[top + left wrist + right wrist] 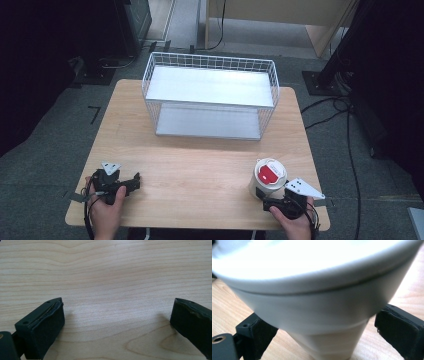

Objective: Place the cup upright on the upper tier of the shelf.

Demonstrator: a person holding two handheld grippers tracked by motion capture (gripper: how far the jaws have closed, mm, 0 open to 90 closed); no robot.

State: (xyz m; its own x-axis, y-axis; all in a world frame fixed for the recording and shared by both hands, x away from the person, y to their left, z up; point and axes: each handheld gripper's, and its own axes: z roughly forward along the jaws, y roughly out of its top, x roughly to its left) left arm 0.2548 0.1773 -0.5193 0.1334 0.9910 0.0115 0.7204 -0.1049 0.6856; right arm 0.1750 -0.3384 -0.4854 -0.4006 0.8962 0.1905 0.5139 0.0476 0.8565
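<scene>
1. Left tongs (134, 181) lie low at the near left corner of the desk (200, 165), held in the person's left hand (106, 210); jaws spread wide, released, with bare wood grain between them in the left gripper view.
2. Right tongs (266, 201) sit at the near right of the desk, in the right hand (292, 222). A white cup (267, 179) with a red patch on its lid stands upright just ahead of them.
3. Right gripper view: cup (322, 315) fills the space between the two black jaws, tapering toward its base. Small gaps show on both sides, so the jaws bracket the cup without pressing on it; not clenched.
4. Desk surface: pale wood with wavy grain, rounded corners, soft glare in the middle.
5. White wire basket (210, 95) stands at the far centre of the desk, well apart from the cup. It has two flat pale levels, an upper shelf and a lower floor, open toward the person.
6. Room: grey carpeted floor (45, 165) all around. Black cables (350, 145) trail on the right. Dark equipment and stand bases at far left and far right. Light wooden furniture (300, 20) stands beyond the desk at top.
</scene>
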